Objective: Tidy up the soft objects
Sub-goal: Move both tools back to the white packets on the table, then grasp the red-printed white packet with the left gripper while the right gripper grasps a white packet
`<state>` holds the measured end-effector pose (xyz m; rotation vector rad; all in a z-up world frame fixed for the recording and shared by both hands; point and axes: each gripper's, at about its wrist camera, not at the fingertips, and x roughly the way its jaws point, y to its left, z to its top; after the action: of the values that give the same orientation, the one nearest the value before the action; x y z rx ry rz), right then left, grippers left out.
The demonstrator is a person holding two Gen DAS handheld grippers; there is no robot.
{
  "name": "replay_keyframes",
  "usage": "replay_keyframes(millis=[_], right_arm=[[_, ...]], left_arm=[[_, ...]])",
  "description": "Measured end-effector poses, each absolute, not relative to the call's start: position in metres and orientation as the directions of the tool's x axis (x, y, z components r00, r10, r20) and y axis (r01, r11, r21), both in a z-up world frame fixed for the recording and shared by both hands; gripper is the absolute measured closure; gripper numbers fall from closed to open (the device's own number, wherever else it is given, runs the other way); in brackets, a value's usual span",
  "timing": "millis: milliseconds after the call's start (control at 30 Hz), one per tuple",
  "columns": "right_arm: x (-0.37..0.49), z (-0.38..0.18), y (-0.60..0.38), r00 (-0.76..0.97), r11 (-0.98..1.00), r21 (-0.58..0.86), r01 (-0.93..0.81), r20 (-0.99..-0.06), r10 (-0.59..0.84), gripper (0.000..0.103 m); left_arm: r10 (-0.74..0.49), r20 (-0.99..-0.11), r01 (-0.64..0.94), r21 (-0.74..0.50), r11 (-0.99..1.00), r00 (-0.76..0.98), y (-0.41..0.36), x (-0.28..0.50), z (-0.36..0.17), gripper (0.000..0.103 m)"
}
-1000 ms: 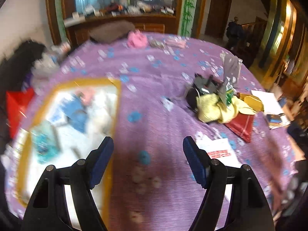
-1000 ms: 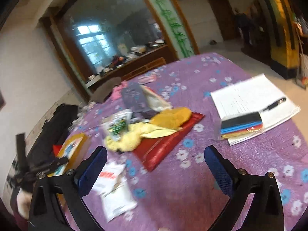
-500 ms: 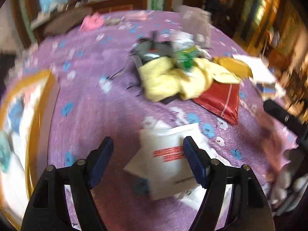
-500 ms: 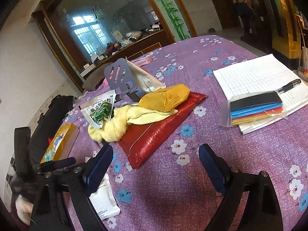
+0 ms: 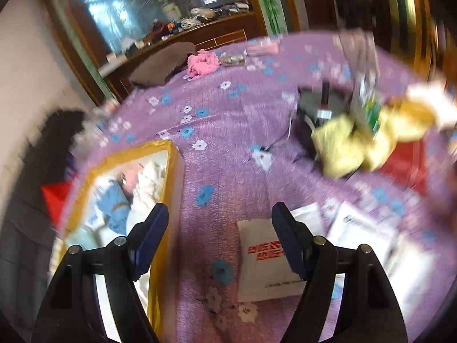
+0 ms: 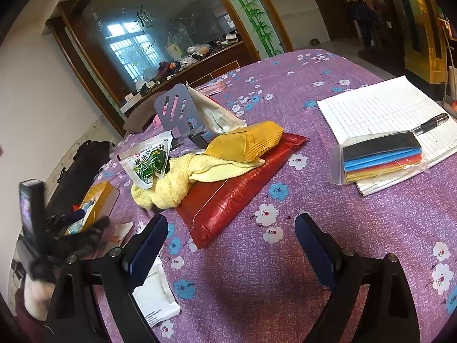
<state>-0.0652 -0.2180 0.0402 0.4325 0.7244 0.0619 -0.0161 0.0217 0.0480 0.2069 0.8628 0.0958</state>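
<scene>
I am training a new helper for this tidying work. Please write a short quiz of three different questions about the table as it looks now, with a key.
1. True or false: the right gripper holds the long red woven-plastic packet.
2. What lies on the red packet? A. the yellow fluffy towel and the mustard-yellow flat pouch; B. a pen; C. a shoe.
3. Fill in: the clear bag of coloured strips rests on a squared-paper ____.

Key: 1 false, the jaws are open and empty; 2 A; 3 notebook.
</scene>
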Motion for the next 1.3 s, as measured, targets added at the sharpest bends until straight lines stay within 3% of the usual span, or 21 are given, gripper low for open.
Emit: replay_keyframes(millis=[100, 300, 400, 567, 667, 700, 733, 767, 800, 833, 900, 1167, 1300], right_arm=[[-0.064, 0.039, -0.218, 0.748, 0.908, 0.407, 0.097, -0.632, 0.203, 0.012], [-0.064, 0.039, -0.219, 0.749, 0.907, 0.410, 0.100, -0.631, 0.203, 0.012], [-0.064, 0.038, -0.219, 0.748, 0.906, 0.411, 0.098, -0.631, 0.205, 0.012], [-0.063, 0.038, -0.219, 0.747, 0.907, 0.411, 0.097, -0.632, 0.206, 0.012], [-0.062, 0.037, -0.219, 0.744, 0.906, 0.412, 0.099, -0.636, 0.207, 0.012], [-0.062, 0.037, -0.219, 0.742, 0.905, 0.413, 0.101, -0.637, 0.208, 0.012], [-0.062, 0.036, -0.219, 0.742, 0.904, 0.415, 0.103, -0.638, 0.208, 0.012], [-0.062, 0.036, -0.220, 0.741, 0.903, 0.417, 0.106, -0.639, 0.208, 0.012], [-0.061, 0.035, -0.220, 0.740, 0.901, 0.419, 0.108, -0.640, 0.209, 0.012], [-0.061, 0.035, -0.221, 0.738, 0.900, 0.422, 0.109, -0.641, 0.211, 0.012], [-0.060, 0.034, -0.222, 0.735, 0.898, 0.425, 0.111, -0.643, 0.213, 0.012], [-0.057, 0.036, -0.213, 0.708, 0.914, 0.392, 0.103, -0.674, 0.210, 0.011], [-0.057, 0.057, -0.166, 0.656, 0.922, 0.383, -0.055, -0.682, 0.323, 0.011]], left_arm=[[0.081, -0.782, 0.020, 0.118, 0.993, 0.619, 0.034, -0.013, 0.046, 0.028], [0.022, -0.856, 0.065, 0.066, 0.996, 0.517, 0.026, -0.014, 0.017, 0.028], [0.045, -0.851, 0.049, 0.082, 0.995, 0.523, 0.024, -0.014, 0.013, 0.018], [0.010, -0.847, 0.086, 0.066, 0.994, 0.532, 0.016, -0.001, 0.009, 0.018], [-0.093, -0.857, 0.183, 0.002, 0.983, 0.507, 0.002, -0.006, 0.000, 0.018], [-0.091, -0.851, 0.197, 0.014, 0.980, 0.517, -0.002, -0.010, 0.000, 0.025], [-0.136, -0.845, 0.230, -0.015, 0.973, 0.518, -0.004, -0.013, 0.003, 0.042], [-0.145, -0.843, 0.233, -0.024, 0.972, 0.518, -0.005, -0.014, 0.005, 0.048], [-0.155, -0.843, 0.233, -0.036, 0.972, 0.515, -0.004, -0.015, 0.007, 0.064], [-0.174, -0.842, 0.231, -0.060, 0.971, 0.511, -0.001, -0.016, 0.009, 0.087], [-0.224, -0.831, 0.223, -0.124, 0.967, 0.510, 0.008, -0.018, 0.014, 0.090], [-0.256, -0.749, 0.251, -0.123, 0.960, 0.611, 0.013, -0.039, 0.043, 0.092], [-0.279, -0.726, 0.273, -0.130, 0.953, 0.629, 0.019, -0.045, 0.051, 0.092]])
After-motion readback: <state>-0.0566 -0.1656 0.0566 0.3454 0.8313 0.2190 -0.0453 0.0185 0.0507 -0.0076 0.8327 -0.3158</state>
